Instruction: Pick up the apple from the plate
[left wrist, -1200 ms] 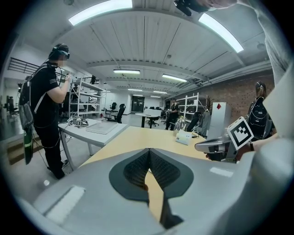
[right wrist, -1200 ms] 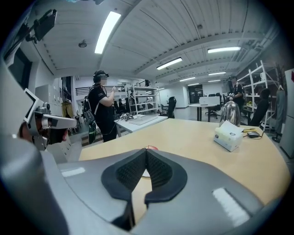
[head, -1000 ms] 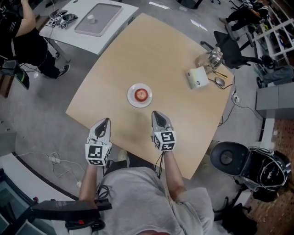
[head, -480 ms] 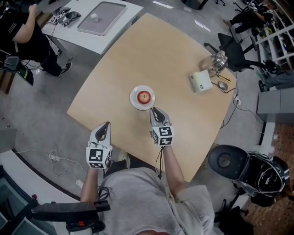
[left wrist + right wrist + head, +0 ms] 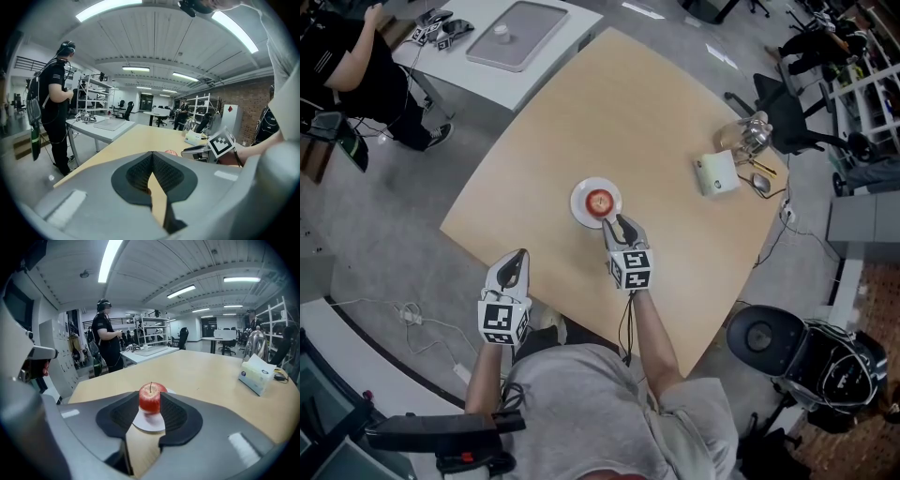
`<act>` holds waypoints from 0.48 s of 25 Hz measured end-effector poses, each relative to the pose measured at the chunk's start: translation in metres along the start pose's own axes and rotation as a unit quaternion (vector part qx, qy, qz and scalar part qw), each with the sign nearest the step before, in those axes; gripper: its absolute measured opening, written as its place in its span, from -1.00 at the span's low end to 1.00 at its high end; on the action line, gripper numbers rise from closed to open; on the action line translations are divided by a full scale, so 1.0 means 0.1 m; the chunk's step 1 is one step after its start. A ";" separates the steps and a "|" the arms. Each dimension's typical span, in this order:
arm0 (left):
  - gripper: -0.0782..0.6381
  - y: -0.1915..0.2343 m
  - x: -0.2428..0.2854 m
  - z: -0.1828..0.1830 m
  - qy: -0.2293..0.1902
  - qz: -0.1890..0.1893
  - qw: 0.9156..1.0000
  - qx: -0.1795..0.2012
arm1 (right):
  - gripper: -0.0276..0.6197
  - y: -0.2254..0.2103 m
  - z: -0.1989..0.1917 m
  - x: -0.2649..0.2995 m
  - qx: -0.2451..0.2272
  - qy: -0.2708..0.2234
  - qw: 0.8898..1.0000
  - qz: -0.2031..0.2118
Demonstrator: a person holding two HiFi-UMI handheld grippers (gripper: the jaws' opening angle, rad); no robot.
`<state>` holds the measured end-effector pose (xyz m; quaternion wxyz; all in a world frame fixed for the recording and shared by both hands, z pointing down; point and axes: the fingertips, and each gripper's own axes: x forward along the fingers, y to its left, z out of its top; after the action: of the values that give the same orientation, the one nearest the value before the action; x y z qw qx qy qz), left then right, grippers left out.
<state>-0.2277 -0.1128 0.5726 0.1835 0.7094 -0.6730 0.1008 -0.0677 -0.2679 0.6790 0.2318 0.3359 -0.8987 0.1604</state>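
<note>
Red apple is sitting on the white plate, straight ahead of the right gripper. Its jaws have just been opening and are standing partly apart, framing the apple without pressing it. The left gripper, jaws together, is hanging farther back.

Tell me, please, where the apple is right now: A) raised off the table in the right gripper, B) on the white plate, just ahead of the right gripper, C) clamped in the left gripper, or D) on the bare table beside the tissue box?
B: the apple sits on the plate, just beyond the tips of the right gripper, whose jaws have just been opening with nothing between them.
</note>
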 end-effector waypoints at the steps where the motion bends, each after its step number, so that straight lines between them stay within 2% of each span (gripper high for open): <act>1: -0.73 0.00 0.00 0.00 0.000 0.001 1.000 0.000 | -0.45 0.00 -0.01 0.02 0.000 0.003 1.000 0.002; 8: -0.73 0.05 0.00 0.00 0.002 0.011 1.000 -0.004 | -0.10 0.02 -0.06 0.19 -0.006 0.022 1.000 0.016; 12: -0.73 0.10 -0.02 -0.03 0.004 0.015 1.000 -0.006 | 0.02 0.05 -0.07 0.26 -0.014 0.023 1.000 0.014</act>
<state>-0.2377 -0.1100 0.5754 0.1890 0.6977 -0.6833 0.1028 -0.0866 -0.2754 0.6978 0.2544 0.3165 -0.8999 0.1590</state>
